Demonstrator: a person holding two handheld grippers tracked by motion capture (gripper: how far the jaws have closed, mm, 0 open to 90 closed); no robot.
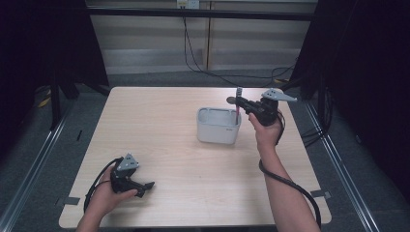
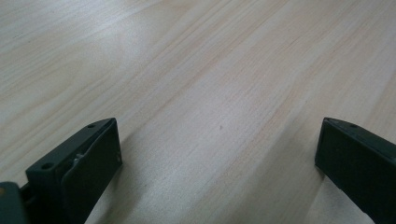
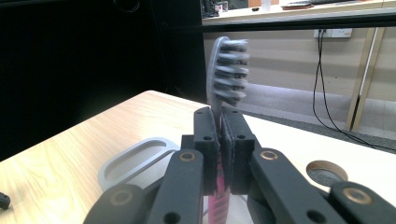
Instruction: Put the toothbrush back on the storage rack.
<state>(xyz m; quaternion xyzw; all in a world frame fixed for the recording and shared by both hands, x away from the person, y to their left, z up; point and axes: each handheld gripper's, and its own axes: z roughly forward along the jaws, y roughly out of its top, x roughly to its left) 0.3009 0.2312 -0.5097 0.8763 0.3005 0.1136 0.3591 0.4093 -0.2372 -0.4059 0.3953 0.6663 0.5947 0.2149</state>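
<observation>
- The right hand-held gripper (image 1: 240, 102) is clamped on a toothbrush (image 3: 227, 74), jaws pressed flat against the neck just under the bristle head.
- The toothbrush stands upright in the grip. Its grey bristled head rises above the jaws, and its pink handle hangs below them, down towards a white holder (image 1: 218, 125).
- That white holder, a rounded box with an open top, sits on the worktop (image 1: 188, 164) directly beneath and just in front of the right hand-held gripper. Whether the handle tip touches the inside of the holder cannot be told.
- The toothbrush is likely very light, with a stiff plastic shaft. It should not bend noticeably under the clamp.
- The handle looks smooth, so it could slip or swivel between the jaws if the grip loosens. A firm hold across the flat of the neck, as here, seems the safest place.
- The bristles are soft and would splay if squeezed, so they make a poor place to grip.
- The holder looks light as well and could slide or tip if the handle catches its rim.
- The left hand-held gripper (image 1: 145, 187) rests low over bare worktop, well apart from the right one, with its jaws spread wide and nothing between them.
</observation>
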